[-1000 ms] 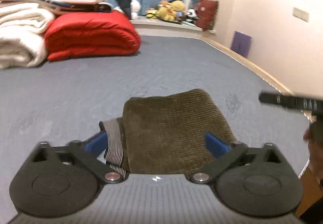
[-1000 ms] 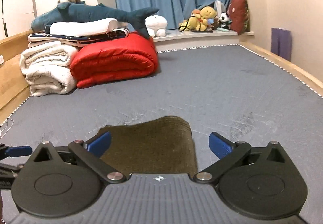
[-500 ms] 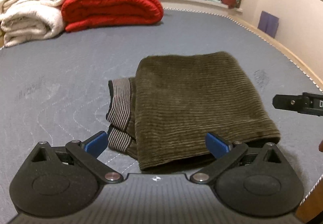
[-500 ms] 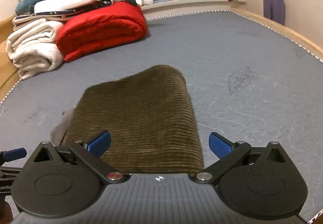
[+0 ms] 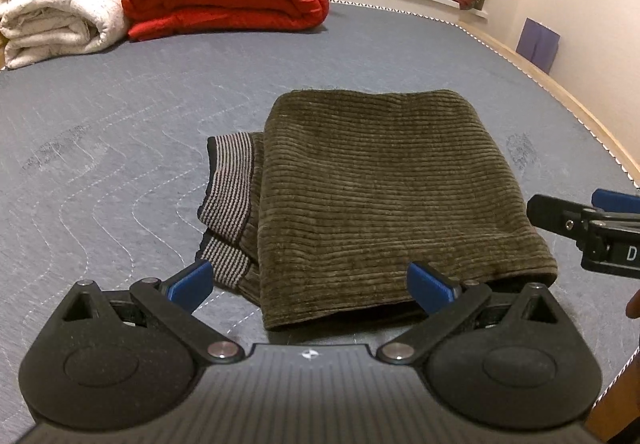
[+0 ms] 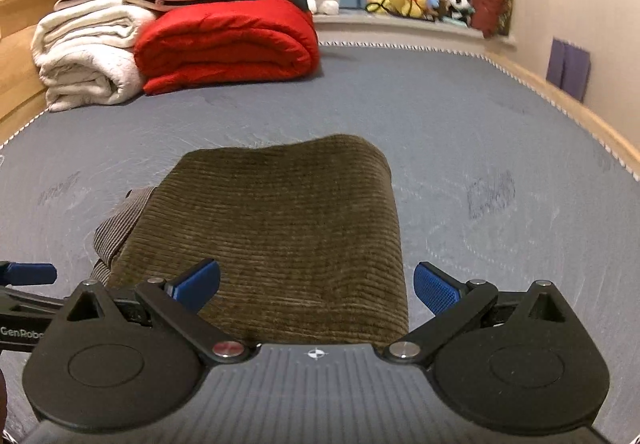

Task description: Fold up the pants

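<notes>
The pants [image 5: 384, 200] lie mid-frame on the grey bed [image 5: 120, 132], already doubled into a thick olive corduroy packet, so the folding looks all but done; only the striped waistband [image 5: 230, 200] poking out at the packet's left edge seems left to tidy. The left hand-held gripper [image 5: 310, 286] and the right hand-held gripper [image 6: 316, 286] hang at the near edge, both spread and holding nothing. The layers underneath are hidden, and the gripper bodies cover the packet's nearest edge.

The pants' [image 6: 280, 228] near edge is hidden behind the right tongs' [image 6: 316, 286] body.
</notes>
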Demonstrator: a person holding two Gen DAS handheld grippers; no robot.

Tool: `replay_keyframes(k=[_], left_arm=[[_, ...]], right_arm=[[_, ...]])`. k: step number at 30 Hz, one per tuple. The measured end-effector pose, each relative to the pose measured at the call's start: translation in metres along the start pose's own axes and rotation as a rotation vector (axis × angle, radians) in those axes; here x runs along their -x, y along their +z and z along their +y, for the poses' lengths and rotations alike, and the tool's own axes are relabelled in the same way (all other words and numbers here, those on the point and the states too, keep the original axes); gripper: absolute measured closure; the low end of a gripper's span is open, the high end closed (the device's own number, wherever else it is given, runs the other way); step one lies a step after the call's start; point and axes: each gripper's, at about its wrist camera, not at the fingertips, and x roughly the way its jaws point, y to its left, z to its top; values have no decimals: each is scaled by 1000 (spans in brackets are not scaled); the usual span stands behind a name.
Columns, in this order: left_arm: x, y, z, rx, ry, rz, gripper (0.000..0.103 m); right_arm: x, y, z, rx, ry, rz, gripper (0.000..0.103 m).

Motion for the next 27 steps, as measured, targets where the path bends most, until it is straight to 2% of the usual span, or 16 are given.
replay_keyframes(k=[27], left_arm=[[4,-2,-1,-3,-15,-9,0]], right_arm=[[-4,-3,10,4,-11,12,1]])
